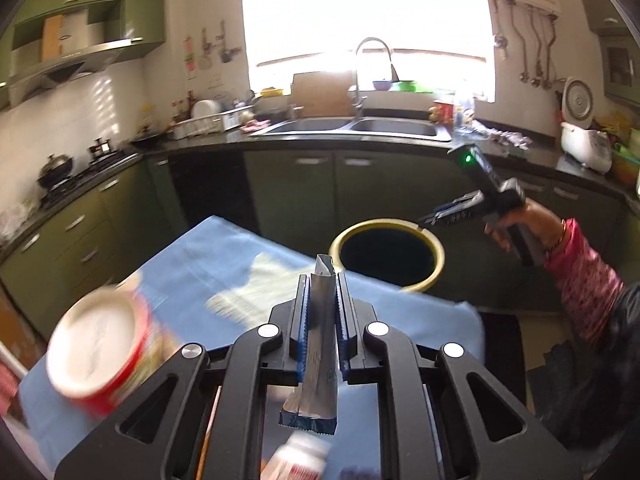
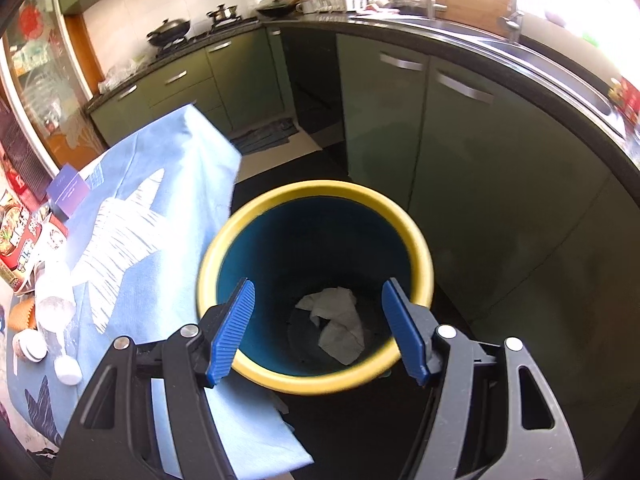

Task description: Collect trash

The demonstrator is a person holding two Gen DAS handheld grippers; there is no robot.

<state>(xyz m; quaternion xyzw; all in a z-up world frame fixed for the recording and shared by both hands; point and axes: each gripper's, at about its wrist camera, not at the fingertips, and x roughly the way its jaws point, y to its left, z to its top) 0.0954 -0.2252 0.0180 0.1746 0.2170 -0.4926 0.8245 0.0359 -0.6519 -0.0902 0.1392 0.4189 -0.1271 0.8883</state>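
My left gripper (image 1: pixel 323 280) is shut on a silver foil wrapper (image 1: pixel 318 344) with a blue edge, held above the blue cloth of the table (image 1: pixel 208 264). Past it stands the yellow-rimmed trash bin (image 1: pixel 386 254). My right gripper (image 2: pixel 318 288) is open and empty, right over the bin (image 2: pixel 316 190), which holds a crumpled white tissue (image 2: pixel 336 324). In the left wrist view the right gripper (image 1: pixel 436 216) hovers at the bin's far right rim.
A red and white cup (image 1: pixel 100 344) lies at the table's left. A plastic bottle (image 2: pixel 54 304), food packets (image 2: pixel 20 236) and a purple box (image 2: pixel 68 190) lie on the cloth. Green kitchen cabinets (image 2: pixel 460 152) and a sink counter (image 1: pixel 352 128) surround the bin.
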